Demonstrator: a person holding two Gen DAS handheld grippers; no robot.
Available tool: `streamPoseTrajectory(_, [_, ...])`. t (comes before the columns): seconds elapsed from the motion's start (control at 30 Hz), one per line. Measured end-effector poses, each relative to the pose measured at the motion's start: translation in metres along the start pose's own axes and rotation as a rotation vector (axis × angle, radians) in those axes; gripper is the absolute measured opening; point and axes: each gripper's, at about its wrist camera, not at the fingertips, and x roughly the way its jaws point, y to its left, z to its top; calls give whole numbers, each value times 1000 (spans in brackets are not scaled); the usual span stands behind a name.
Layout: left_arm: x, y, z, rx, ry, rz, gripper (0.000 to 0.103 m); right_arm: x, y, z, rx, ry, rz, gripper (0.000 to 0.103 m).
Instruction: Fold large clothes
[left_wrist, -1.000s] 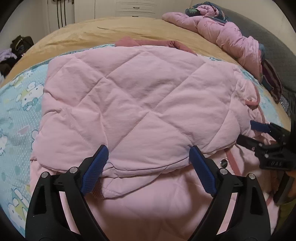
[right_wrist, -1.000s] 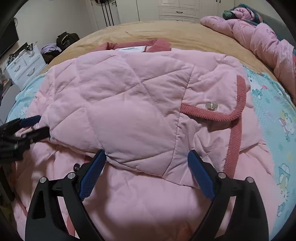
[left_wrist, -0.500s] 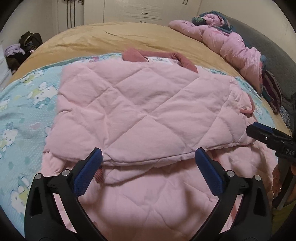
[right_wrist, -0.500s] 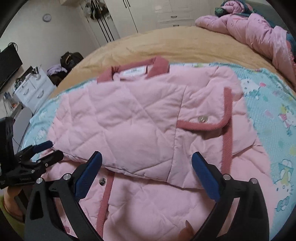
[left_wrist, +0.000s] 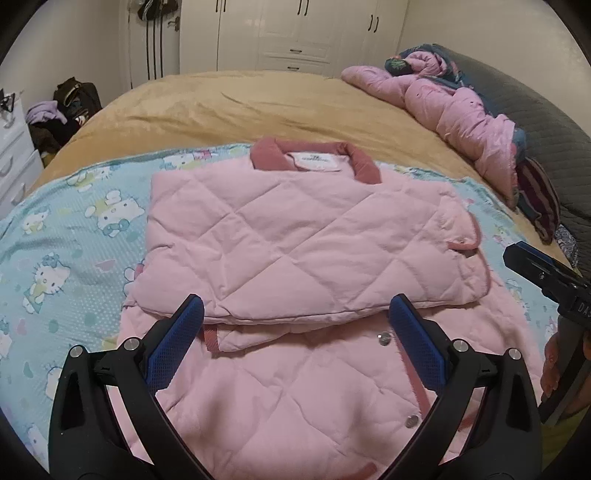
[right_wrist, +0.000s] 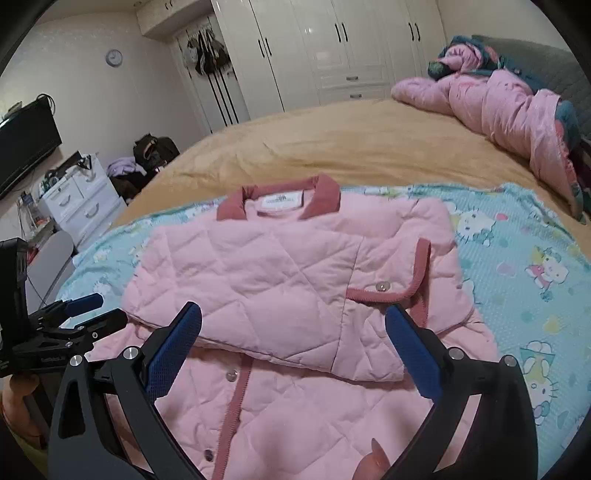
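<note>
From my left side, my left tongs (left_wrist: 295, 325) are spread wide and hold nothing. The coat (left_wrist: 295, 243) lies mid-frame on the bed (left_wrist: 258, 107), its top half folded down, so I let go. From my right side, my right tongs (right_wrist: 293, 332) are spread too. Both have pulled back since a second ago, so the coat looks smaller.

Bkgd: white wardrobe (right_wrist: 332, 55) w/ dark handles along far wall, wall clock (right_wrist: 114, 57), TV (right_wrist: 26, 144) at left, white drawer unit (right_wrist: 79, 201) below it, dark bag (right_wrist: 155, 149) on floor, tan bedspread (left_wrist: 258, 110), pink duvet (left_wrist: 454, 110) bunched by grey headboard (left_wrist: 535, 118).
</note>
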Motion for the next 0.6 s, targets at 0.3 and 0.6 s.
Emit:
streamPoseTrajectory(0.3, [-39,-7,-5,7,-40,-21,94,-40,18,-9,-12,-68,38,99])
streamPoseTrajectory(0.6, [-102,-1,-23,26,-117,-43,94,-84,33,-35,3,-91,93,99])
